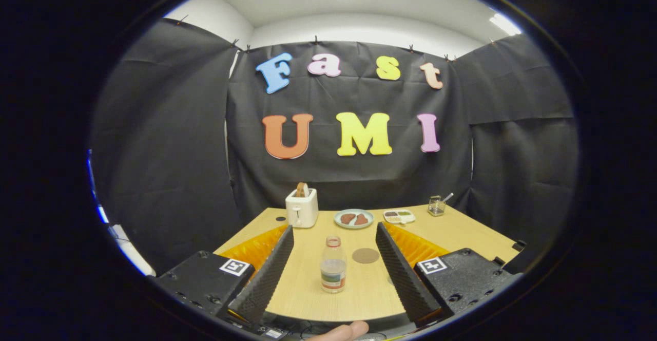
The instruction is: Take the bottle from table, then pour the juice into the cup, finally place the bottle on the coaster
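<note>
Fingertip (343, 330) of a person: lowest and nearest item, at 6 o'clock, below the near table edge, between the bases of the two gripper fingers.

Gripper (333, 233): two fingers (267, 274) with ridged inner pads, spread wide apart, holding nothing; one rises from 7 o'clock, the other from 5 o'clock. Each black finger block carries a square printed marker. Jaws open, no contact with any object.

Table (308, 300): light wood top, rounded near edge, running back to the black cloth wall.

Bottle (333, 264): clear plastic, upright, coloured label band low on the body, liquid filling roughly the lower half, no cap that I can make out. Stands on the table between the two fingers, touching neither, nearer the tips than the bases.

Coaster (365, 255): round, brown, flat on the table, just beside the bottle at its 2 o'clock, apart from it, close to the inner side of the right finger.

Toaster (302, 208): white, a slice of bread standing in the slot; beyond the fingertips, at 11 o'clock from the bottle.

Plate (353, 219): round, pale, with two brown pieces of food; at 12 o'clock from the bottle, just beside the toaster.

Tray (399, 216): small, white, divided, with dark and green food; beside the plate.

Cup (436, 205): small, clear, with a rod-like utensil leaning in it; far end of the table, at 1 o'clock from the bottle, well apart from it.
</note>
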The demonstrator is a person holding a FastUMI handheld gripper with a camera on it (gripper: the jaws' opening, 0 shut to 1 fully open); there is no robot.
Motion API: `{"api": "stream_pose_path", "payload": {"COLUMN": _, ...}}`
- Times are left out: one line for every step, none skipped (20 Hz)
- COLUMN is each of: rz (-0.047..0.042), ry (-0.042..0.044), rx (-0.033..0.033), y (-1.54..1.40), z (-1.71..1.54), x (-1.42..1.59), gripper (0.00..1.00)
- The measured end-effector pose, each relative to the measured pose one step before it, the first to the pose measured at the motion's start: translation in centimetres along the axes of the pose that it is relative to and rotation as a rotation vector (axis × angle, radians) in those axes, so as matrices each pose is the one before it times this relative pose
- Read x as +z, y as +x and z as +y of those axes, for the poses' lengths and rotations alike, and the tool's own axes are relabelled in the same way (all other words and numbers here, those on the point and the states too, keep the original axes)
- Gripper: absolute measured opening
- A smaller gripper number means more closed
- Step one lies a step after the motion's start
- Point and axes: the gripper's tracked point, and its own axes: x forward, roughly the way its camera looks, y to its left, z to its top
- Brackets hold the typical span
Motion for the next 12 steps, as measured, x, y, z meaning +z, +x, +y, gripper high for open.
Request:
{"api": "stream_pose_path", "payload": {"rz": 0.00512, "ry": 0.01175, "rx": 0.00184, "y": 0.442, "z": 0.087, "x": -0.791, "gripper": 1.0}}
{"api": "stream_pose_path", "payload": {"rz": 0.00098, "ry": 0.01175, "rx": 0.00542, "y": 0.601, "z": 0.159, "x": -0.946, "gripper": 1.0}}
{"api": "stream_pose_path", "payload": {"rz": 0.00156, "ry": 0.00687, "rx": 0.00409, "y": 0.428, "z": 0.086, "x": -0.787, "gripper": 1.0}}
{"api": "stream_pose_path", "payload": {"rz": 0.00885, "ry": 0.00038, "rx": -0.002, "y": 0.544, "z": -0.054, "x": -1.073, "gripper": 1.0}}
{"api": "stream_pose_path", "payload": {"rz": 0.0108, "ry": -0.0068, "rx": -0.00114, "y": 0.597, "z": 0.016, "x": -0.997, "gripper": 1.0}}
{"api": "stream_pose_path", "payload": {"rz": 0.00964, "ry": -0.01122, "rx": -0.00057, "y": 0.585, "z": 0.152, "x": -1.056, "gripper": 1.0}}
{"api": "stream_pose_path", "payload": {"rz": 0.00545, "ry": -0.00888, "rx": -0.00293, "y": 0.653, "z": 0.066, "x": -0.883, "gripper": 1.0}}
{"api": "stream_pose_path", "payload": {"rz": -0.00002, "ry": -0.00562, "rx": -0.00116, "y": 0.552, "z": 0.117, "x": -0.78, "gripper": 1.0}}
{"api": "stream_pose_path", "payload": {"rz": -0.00733, "ry": -0.00241, "rx": -0.00346, "y": 0.567, "z": 0.048, "x": -0.636, "gripper": 1.0}}
{"api": "stream_pose_path", "payload": {"rz": -0.00353, "ry": -0.00389, "rx": -0.0102, "y": 0.713, "z": -0.14, "x": -0.833, "gripper": 1.0}}
{"api": "stream_pose_path", "payload": {"rz": 0.00727, "ry": -0.00909, "rx": -0.01778, "y": 0.778, "z": -0.332, "x": -1.044, "gripper": 1.0}}
{"api": "stream_pose_path", "payload": {"rz": 0.01265, "ry": -0.00584, "rx": -0.00952, "y": 0.754, "z": -0.193, "x": -1.321, "gripper": 1.0}}
